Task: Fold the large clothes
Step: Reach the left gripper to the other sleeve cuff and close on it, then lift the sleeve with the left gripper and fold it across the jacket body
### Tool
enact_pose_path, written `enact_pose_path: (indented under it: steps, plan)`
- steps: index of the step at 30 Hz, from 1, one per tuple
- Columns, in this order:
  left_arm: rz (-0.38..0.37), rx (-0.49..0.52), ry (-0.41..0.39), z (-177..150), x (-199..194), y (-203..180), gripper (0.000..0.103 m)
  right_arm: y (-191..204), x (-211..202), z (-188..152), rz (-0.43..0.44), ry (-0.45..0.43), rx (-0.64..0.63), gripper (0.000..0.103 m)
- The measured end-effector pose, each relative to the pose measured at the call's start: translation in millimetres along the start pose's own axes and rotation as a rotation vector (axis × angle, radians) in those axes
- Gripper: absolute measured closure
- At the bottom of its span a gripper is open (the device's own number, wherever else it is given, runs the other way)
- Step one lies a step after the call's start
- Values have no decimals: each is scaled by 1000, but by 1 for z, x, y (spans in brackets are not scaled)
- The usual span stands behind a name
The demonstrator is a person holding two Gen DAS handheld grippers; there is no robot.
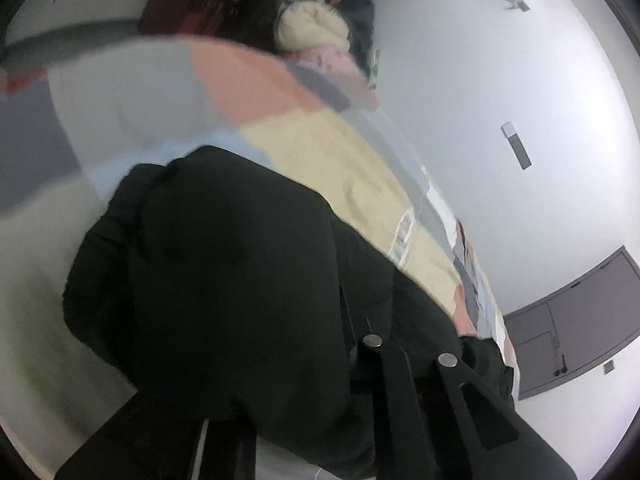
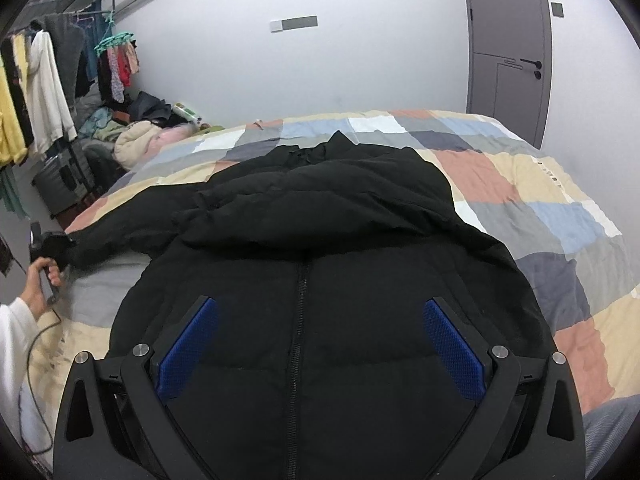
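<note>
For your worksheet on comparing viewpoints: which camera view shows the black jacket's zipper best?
The right wrist view: the zipper runs down the black jacket in full. The left wrist view shows only blurred black fabric, no zipper.

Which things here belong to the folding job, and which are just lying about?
Job: black padded zip-front jacket; left tongs, shut on its sleeve; right tongs, open above it.

Lying about: patchwork checked quilt; heap of clothes; hanging garments on rail; grey door.
</note>
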State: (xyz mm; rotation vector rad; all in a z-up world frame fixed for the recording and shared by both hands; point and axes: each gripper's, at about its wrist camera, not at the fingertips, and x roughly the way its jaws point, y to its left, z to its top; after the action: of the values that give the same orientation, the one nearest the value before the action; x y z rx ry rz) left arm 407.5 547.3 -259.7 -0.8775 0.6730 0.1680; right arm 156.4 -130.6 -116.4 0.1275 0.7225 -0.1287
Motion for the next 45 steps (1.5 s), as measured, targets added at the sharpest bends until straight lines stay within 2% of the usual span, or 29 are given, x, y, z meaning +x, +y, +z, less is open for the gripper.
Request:
enact_pose_path:
  steps: [4,11,18,26,30,35,41,45]
  plan:
    - [50,41,-48,20,-22,-21,94,0,-1,1,15,9,-6,0]
    - [130,140,-92,15,-57,-71,95,-1,-12,3,49,-5,-18,0]
    - [138,220,-117,14,-96,-126,95,-10,-31,2,72,-36,-15,0]
    - [126,381,-162,-2,-148,-224,95,-27,-55,5,104,-82,-12,0]
    - [137,482,-192,-25,-170,-284,95,-35,-67,6,127,-104,-22,0]
    - [106,571,-209,-70,-187,-363,95,-50,-85,13,138,-149,-50,0]
    - [66,702,-226,-136,-188,-451,94,-68,-90,18,149,-164,-49,0]
    - [20,761,-209,-183,-178,-494,94,-75,-91,19,144,-176,-77,0]
